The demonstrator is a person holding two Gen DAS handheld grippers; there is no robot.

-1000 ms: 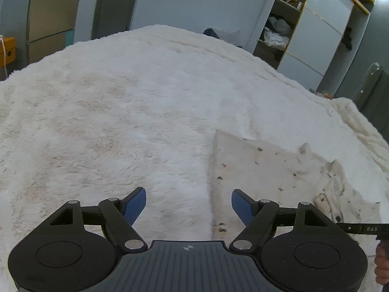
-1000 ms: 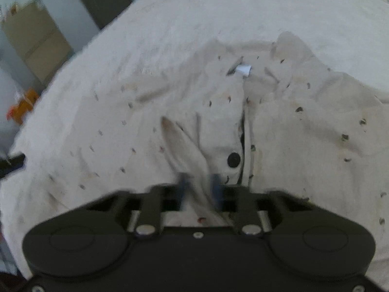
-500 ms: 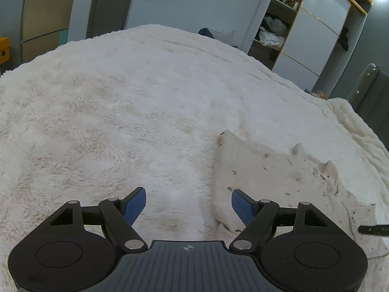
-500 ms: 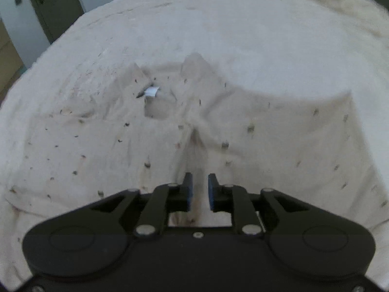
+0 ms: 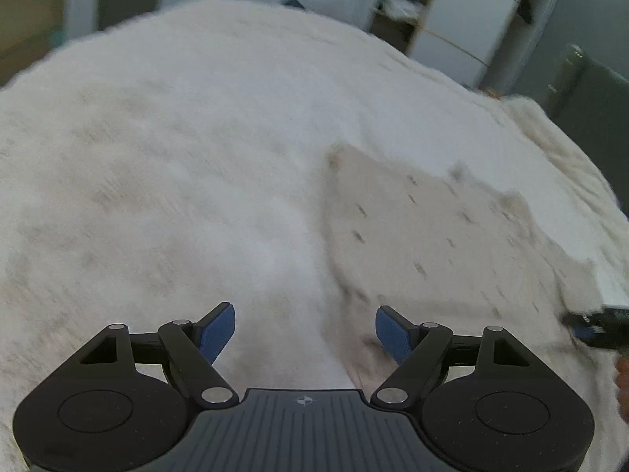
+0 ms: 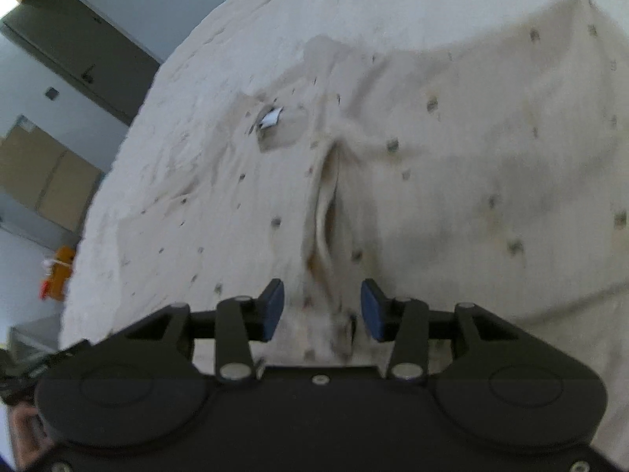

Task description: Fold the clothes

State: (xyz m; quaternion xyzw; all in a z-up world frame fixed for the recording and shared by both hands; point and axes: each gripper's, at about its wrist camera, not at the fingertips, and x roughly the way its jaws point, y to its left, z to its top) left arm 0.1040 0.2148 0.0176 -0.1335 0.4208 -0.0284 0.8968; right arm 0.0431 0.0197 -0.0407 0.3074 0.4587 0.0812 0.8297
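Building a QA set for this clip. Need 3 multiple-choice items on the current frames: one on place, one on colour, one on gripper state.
1. Where does the shirt lie in the left wrist view?
A. ahead and to the right of the left gripper
B. between its fingers
C. far left on the blanket

2. What colour are the pads on the right gripper?
A. red
B. blue
C. green

3. What state is the right gripper in?
A. shut on the shirt
B. not in view
C. open, with a fabric ridge running between its fingers

Answers: 1 A, the shirt fills the right half, past the right finger. 2 B, both pads show blue. 3 C, a wide gap separates the pads.
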